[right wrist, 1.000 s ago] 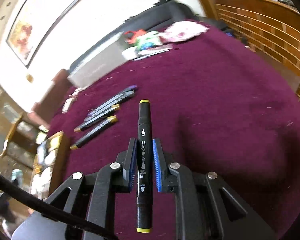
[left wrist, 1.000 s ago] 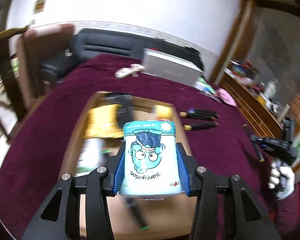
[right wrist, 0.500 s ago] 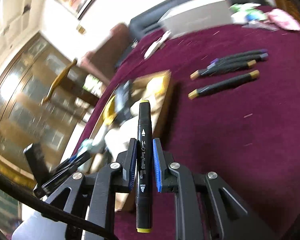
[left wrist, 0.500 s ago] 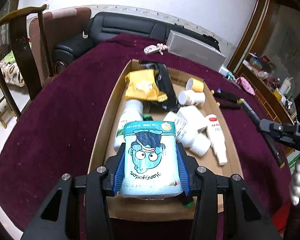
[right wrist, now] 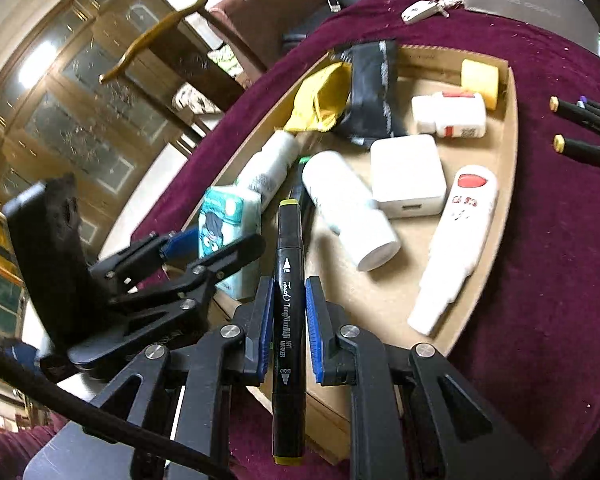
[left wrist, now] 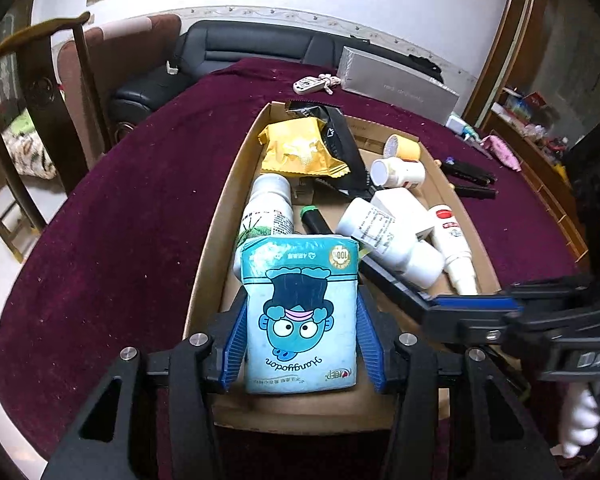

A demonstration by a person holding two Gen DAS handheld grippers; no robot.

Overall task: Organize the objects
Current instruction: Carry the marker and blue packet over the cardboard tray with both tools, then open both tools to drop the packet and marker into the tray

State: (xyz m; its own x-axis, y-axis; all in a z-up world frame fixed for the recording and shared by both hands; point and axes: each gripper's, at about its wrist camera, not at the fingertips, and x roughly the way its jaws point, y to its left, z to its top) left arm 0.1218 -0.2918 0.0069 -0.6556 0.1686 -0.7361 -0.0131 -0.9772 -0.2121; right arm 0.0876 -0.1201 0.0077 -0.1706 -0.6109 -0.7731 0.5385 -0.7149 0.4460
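A light blue tissue pack point(left wrist: 300, 312) with a cartoon face sits between the blue pads of my left gripper point(left wrist: 302, 314), low over the near end of the cardboard tray point(left wrist: 220, 216). The jaws are opening, and the pads still touch the pack's sides. My right gripper point(right wrist: 289, 296) is shut on a black art marker point(right wrist: 288, 320) with yellow ends, held over the tray's point(right wrist: 508, 152) near corner. The right wrist view shows the left gripper point(right wrist: 212, 248) and its tissue pack point(right wrist: 224, 220) just to the left. In the left wrist view the right gripper point(left wrist: 472, 304) reaches in from the right.
The tray holds white bottles point(left wrist: 384, 236), a yellow packet point(left wrist: 296, 152), a black packet point(left wrist: 336, 140), a white charger point(right wrist: 408, 176) and a yellow tape roll point(right wrist: 480, 80). Loose markers point(right wrist: 588, 152) lie right of it. A grey box point(left wrist: 396, 84) and keys point(left wrist: 312, 84) sit behind; a chair point(left wrist: 32, 80) stands left.
My right gripper swung left with the marker, from open cloth to over the tray beside the left gripper. The left gripper sank with the tissue pack toward the tray's near end.
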